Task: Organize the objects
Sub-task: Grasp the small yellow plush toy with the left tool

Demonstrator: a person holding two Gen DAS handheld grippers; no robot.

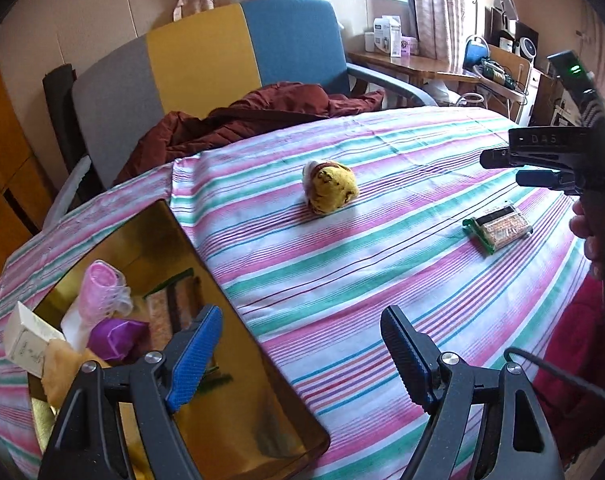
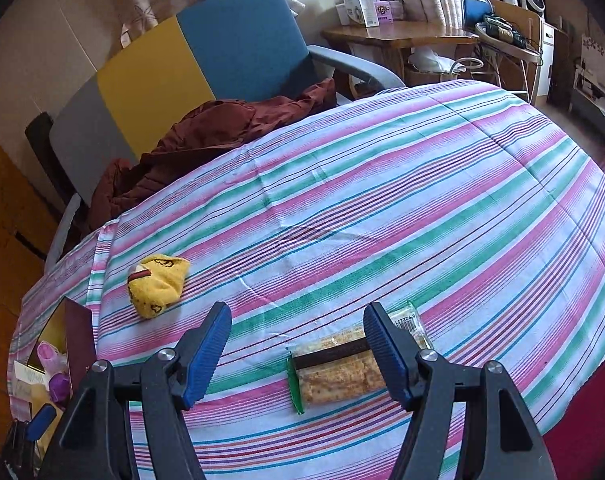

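Snack [image 2: 342, 368] lies on the sheet [image 2: 382, 200], right of the box [image 1: 238, 360], partly under the right gripper [image 2: 298, 356] — jaws apart, empty. Slick wrapper could squirt out sideways. Left gripper [image 1: 302, 360] gapes empty over the box edge — may knock it.

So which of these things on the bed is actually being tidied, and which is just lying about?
Part of the tidying:
- gold box, already holding small items
- yellow plush toy on the striped sheet
- snack packet, lying beneath the open right tongs

Just lying about:
- brown jacket on the chair
- cartons on the wooden table
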